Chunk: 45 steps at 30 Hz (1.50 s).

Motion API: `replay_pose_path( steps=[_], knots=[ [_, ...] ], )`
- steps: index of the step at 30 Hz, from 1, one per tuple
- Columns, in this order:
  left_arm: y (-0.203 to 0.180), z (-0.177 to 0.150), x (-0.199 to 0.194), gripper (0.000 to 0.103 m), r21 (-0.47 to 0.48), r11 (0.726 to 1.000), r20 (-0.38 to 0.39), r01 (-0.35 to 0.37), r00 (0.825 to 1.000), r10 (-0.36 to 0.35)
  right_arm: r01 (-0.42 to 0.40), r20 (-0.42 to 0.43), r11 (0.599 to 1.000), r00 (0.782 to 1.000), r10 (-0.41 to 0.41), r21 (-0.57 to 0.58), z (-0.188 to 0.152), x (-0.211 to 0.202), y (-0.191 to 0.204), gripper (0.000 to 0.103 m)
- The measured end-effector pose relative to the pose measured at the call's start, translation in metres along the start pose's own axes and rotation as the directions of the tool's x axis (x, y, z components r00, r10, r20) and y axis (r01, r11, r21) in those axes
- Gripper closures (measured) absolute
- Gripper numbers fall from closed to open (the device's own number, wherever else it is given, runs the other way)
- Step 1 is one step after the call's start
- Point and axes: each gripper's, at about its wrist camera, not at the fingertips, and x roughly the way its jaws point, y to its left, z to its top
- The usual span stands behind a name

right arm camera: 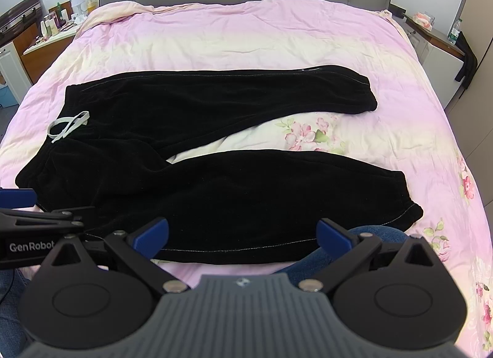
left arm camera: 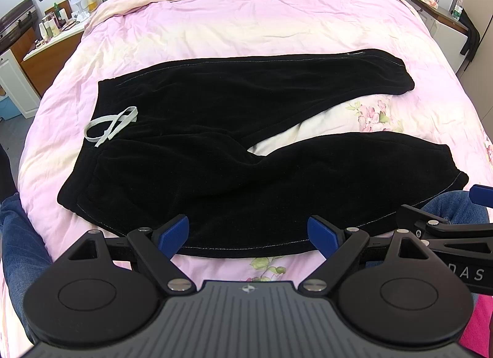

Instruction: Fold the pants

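Black fleece pants (left arm camera: 234,142) with a pale grey drawstring (left arm camera: 111,125) lie spread flat on the pink floral bed quilt (left arm camera: 246,28), legs parted; the left gripper (left arm camera: 248,236) and right gripper (right arm camera: 243,236) hover wide open and empty over the near leg's edge

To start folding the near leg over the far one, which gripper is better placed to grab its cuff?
Probably the right gripper: open, it hangs over the near leg closer to the cuff. The left gripper, also open, sits nearer the waistband.
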Motion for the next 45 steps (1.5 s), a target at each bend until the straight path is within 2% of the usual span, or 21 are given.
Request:
replay_pose_path(
  steps=[32,35,40,42,45],
  knots=[
    [0.008,0.002,-0.001,0.003,0.006,1.0,0.008,0.013,1.0,-0.013,-0.013,0.006,1.0,1.0,0.013,-0.011,0.002,0.001,-0.001,0.005],
    [0.009,0.003,0.004,0.003,0.057,0.998,0.05,0.023,0.998,-0.026,-0.018,0.051,0.998,0.998,0.021,-0.055,0.002,0.003,-0.003,0.005],
    [0.025,0.0,0.02,0.003,0.152,0.987,0.145,-0.059,0.989,0.036,0.028,0.194,0.982,0.981,0.01,-0.189,0.001,0.008,-0.013,0.005],
    [0.034,-0.002,0.027,0.003,0.188,0.979,0.152,-0.078,0.987,0.049,0.049,0.232,0.969,0.973,0.009,-0.243,0.001,0.014,-0.018,0.005],
    [0.049,-0.005,0.036,0.003,0.208,0.977,0.158,-0.046,0.987,0.012,0.063,0.247,0.95,0.969,0.015,-0.305,0.003,0.03,-0.022,0.005]
  ],
)
